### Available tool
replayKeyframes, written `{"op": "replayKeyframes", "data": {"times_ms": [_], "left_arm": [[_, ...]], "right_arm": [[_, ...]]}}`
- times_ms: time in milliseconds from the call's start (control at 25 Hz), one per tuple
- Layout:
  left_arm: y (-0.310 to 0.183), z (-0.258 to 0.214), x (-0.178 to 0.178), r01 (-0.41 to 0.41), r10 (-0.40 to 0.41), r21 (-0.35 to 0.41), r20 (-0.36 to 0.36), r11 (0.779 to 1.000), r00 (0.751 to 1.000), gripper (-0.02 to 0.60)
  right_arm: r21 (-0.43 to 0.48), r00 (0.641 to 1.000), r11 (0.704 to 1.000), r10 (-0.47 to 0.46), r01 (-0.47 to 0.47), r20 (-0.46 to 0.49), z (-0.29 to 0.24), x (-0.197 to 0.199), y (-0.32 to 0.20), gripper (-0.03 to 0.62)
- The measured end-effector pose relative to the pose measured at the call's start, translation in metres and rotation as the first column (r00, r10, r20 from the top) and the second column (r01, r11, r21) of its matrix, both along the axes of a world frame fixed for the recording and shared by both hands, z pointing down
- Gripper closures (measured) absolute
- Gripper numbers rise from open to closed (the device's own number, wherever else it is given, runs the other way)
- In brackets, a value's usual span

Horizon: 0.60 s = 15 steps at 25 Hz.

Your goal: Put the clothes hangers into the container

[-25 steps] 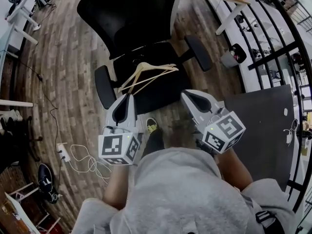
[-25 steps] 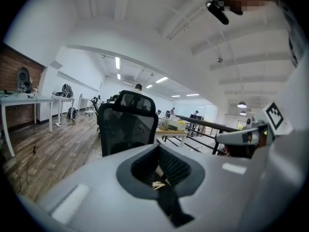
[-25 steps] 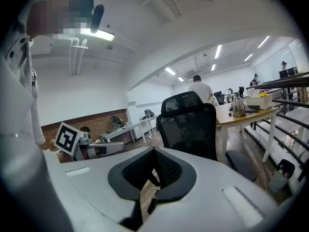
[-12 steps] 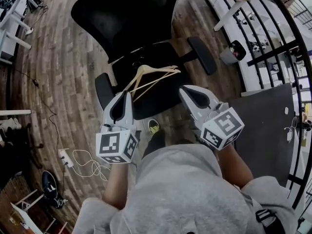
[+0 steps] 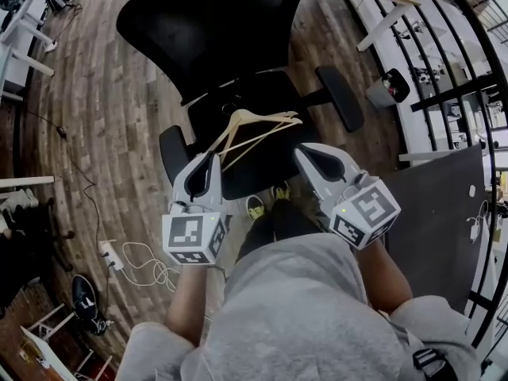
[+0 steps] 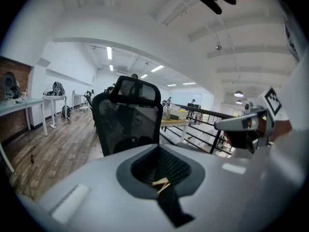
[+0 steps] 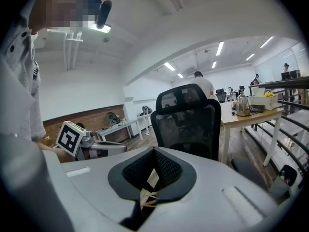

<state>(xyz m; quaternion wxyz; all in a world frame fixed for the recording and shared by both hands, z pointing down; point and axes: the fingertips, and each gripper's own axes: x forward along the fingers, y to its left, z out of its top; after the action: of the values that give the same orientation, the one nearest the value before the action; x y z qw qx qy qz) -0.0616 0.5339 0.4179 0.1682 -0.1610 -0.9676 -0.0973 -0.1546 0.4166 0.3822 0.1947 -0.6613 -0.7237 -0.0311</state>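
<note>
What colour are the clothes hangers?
Pale natural wood; the hangers show best in the head view.

Open-plan office, black mesh swivel chair [image 5: 214, 30] at centre frame, wooden-topped white-legged bench [image 7: 251, 116] at right, ceiling strip lights [image 7: 220, 48], wood-plank floor [image 5: 103, 109].

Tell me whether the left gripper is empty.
No, the left gripper has its jaws shut on a piece of the wooden hangers.
</note>
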Motion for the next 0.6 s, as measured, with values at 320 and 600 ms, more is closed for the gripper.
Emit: {"op": "replayKeyframes", "data": {"times_ms": [320,600], "left_arm": [[0.018,0.044,-0.051,-0.054,0.051,-0.010,-0.181,0.999,0.982,0.571],[0.053,0.101,-0.119,-0.173,0.111,-0.111,-0.422,0.979,0.900,0.571]], "right_arm": [[-0.023,0.996,1.000,-0.020,0.018,-0.089,0.020,-0.046,0.021,0.595],[-0.027,0.988,0.998,-0.060,0.057,-0.143,0.045,-0.099,0.056,0.595]]}}
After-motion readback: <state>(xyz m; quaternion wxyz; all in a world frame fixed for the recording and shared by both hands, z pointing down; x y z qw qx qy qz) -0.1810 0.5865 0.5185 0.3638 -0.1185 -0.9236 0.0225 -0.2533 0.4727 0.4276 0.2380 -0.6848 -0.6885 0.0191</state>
